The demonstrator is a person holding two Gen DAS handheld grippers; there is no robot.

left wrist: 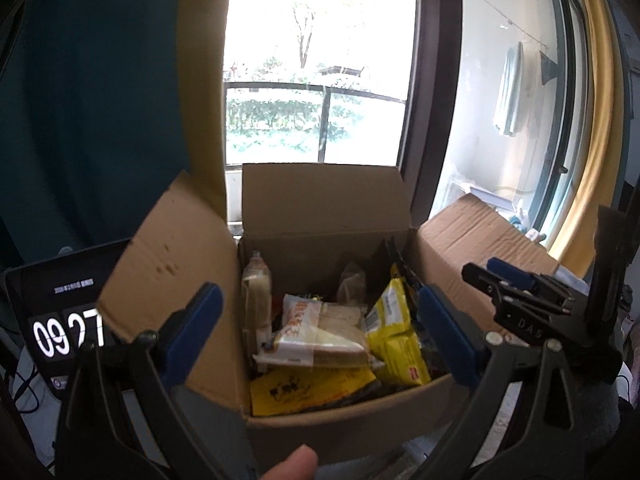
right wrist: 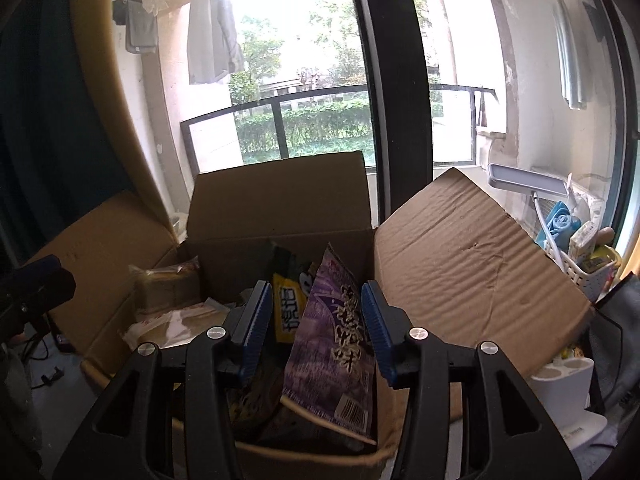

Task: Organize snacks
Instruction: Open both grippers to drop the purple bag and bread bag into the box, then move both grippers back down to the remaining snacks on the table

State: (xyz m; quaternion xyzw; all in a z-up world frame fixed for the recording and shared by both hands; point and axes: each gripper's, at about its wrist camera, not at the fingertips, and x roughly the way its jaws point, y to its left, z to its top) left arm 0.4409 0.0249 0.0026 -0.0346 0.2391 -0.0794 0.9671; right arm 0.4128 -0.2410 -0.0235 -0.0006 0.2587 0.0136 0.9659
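Snacks all sitting in the open cardboard box (left wrist: pixel 332 412) right now, flaps up on every side. Left gripper (left wrist: pixel 320 336) spread wide over the near edge, nothing between the pads, wrapped sandwich (left wrist: pixel 320 340) and yellow packet (left wrist: pixel 394 344) lying just below and in front. Right gripper (right wrist: pixel 316 332) about half open, straddling the upright purple snack bag (right wrist: pixel 332 340) with a gap showing on both sides, so not pinching it. Looks like a drop-off step, probably: best to lift straight back out without snagging the bag top, then check it leans on the yellow-and-black packet (right wrist: pixel 286 304) rather than flopping over. Worth keeping clear of the right flap (right wrist: pixel 472 264), pretty close. Box parked by a big window with a balcony railing outside, clock screen (left wrist: pixel 60 320) off to the left, white basket of bits (right wrist: pixel 580 268) off right. Tabletop mostly hidden.
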